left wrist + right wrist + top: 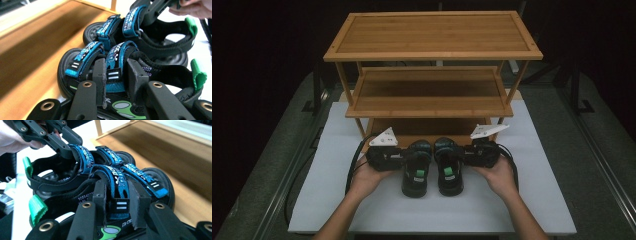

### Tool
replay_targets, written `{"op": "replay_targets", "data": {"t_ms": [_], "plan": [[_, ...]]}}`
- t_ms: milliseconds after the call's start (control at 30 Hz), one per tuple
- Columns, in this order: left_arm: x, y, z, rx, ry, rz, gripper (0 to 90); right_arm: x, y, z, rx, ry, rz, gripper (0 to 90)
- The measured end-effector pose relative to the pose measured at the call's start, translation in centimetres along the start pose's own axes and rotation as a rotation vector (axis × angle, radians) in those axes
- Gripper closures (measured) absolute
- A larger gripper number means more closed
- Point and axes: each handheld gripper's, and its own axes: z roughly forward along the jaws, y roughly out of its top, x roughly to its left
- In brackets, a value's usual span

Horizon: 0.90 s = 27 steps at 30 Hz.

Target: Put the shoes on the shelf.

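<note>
Left tool [408, 159] clamps left sandal [415, 175]; right tool [460, 154] clamps right sandal [449, 172]; white tabletop [327, 190].

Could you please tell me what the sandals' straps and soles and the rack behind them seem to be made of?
The straps look like woven fabric webbing, blue with printed lettering and a visible weave. The soles appear to be matte black rubber or foam; which one is unclear. The green heel tabs look like folded textile ribbon. The rack looks like bamboo or light wood, given its fine striped grain and soft sheen.

Partly legible white digits "2037" on the left sandal's black heel strap [160, 72]; strap lettering too blurred.
</note>
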Motion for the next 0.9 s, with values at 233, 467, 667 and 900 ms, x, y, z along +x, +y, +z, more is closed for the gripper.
{"op": "replay_targets", "data": {"t_ms": [233,467,667,900], "plan": [[1.8,0.3,1.2,-0.030,0.083,0.032,71.1,-1.3,1.2,1.8,-0.040,-0.060,-0.036,69.4],[3.0,-0.3,2.5,-0.068,0.131,0.031,71.0,-1.8,1.6,3.3,-0.083,-0.134,-0.068,69.3],[3.5,-0.7,2.9,-0.070,0.124,0.025,70.9,-2.3,1.1,4.0,-0.082,-0.132,-0.054,69.2],[3.5,-1.3,2.9,-0.043,0.079,0.036,70.7,-2.2,0.2,4.0,-0.046,-0.113,-0.063,68.8]]}}
